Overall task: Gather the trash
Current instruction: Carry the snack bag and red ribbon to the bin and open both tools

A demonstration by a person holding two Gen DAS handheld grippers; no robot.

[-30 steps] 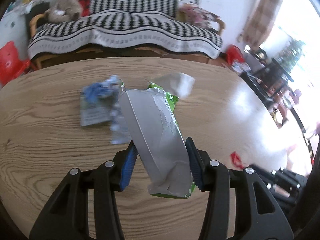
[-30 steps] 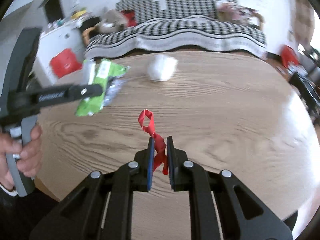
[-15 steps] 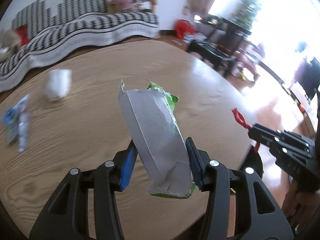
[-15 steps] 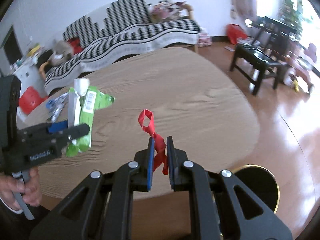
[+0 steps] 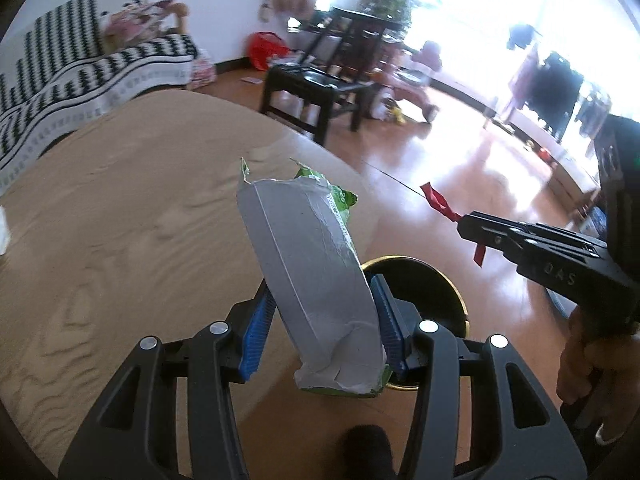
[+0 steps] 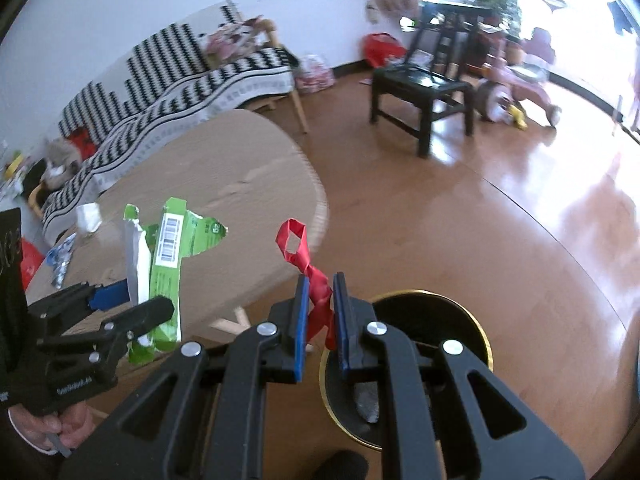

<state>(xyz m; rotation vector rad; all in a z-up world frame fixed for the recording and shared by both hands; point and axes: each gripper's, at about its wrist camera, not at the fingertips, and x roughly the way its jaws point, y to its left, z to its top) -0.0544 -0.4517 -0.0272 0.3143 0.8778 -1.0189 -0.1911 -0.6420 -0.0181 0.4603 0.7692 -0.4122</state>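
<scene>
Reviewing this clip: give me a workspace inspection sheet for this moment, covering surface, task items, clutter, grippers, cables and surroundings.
Surface: wooden table, light grain, rounded edge.
Job's things: torn green wrapper and red ribbon scrap, both off the table; black bin with gold rim on the floor below them, something grey inside.
Clutter: white crumpled paper and blue-silver wrappers at the table's far end.
Grippers: left gripper shut on the wrapper; right gripper shut on the ribbon.
Cables: nothing seen.
Surroundings: striped sofa, dark chair, glossy wood floor.
</scene>
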